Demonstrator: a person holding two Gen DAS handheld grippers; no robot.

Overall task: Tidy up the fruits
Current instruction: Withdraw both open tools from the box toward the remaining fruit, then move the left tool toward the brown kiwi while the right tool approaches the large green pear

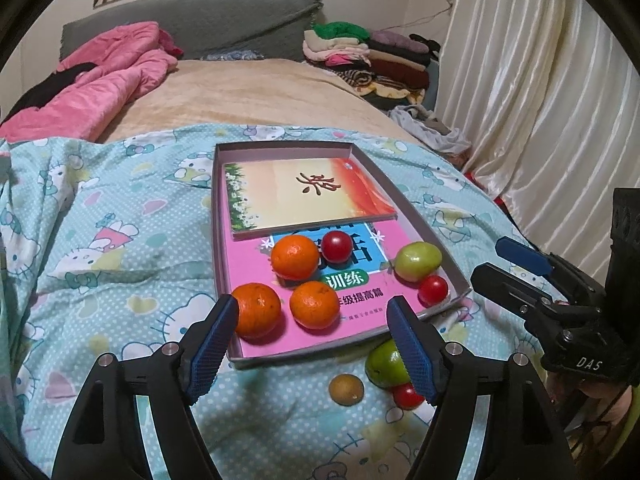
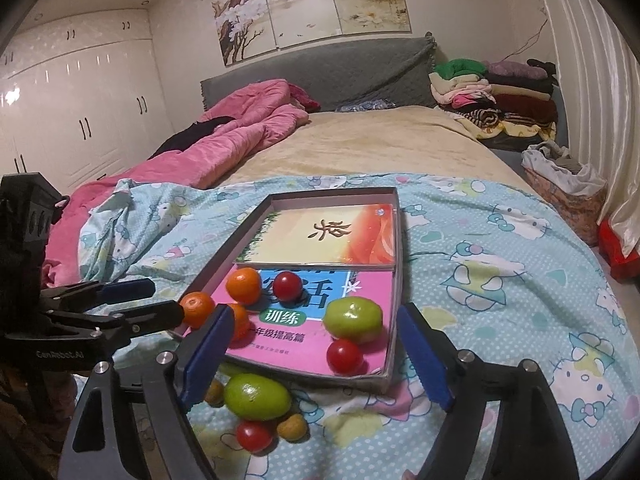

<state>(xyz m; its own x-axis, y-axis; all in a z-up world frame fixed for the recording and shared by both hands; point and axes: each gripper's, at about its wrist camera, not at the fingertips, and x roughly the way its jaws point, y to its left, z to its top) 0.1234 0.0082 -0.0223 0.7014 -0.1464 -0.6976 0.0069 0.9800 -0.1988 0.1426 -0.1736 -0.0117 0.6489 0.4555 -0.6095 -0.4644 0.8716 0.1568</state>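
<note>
A shallow grey box tray [image 1: 216, 220] lies on the blue cartoon quilt with two books inside. On the pink book sit three oranges [image 1: 295, 257], two red tomatoes [image 1: 337, 246] and a green fruit [image 1: 418, 261]. On the quilt, just outside the tray's near wall, lie another green fruit [image 2: 256, 396], a red tomato [image 2: 253, 435] and two small brown fruits [image 2: 293, 427]. My left gripper [image 1: 312, 303] is open over the tray's near left corner, its pads pressing on nothing. My right gripper [image 2: 314, 308] is open over the near right part, holding nothing.
The quilt [image 2: 500, 280] covers the near end of a bed. A pink duvet [image 2: 224, 148] lies at the back left and folded clothes [image 2: 492, 92] are stacked at the back right. A white curtain [image 1: 540, 100] hangs on the right and wardrobes [image 2: 80, 100] stand at the left.
</note>
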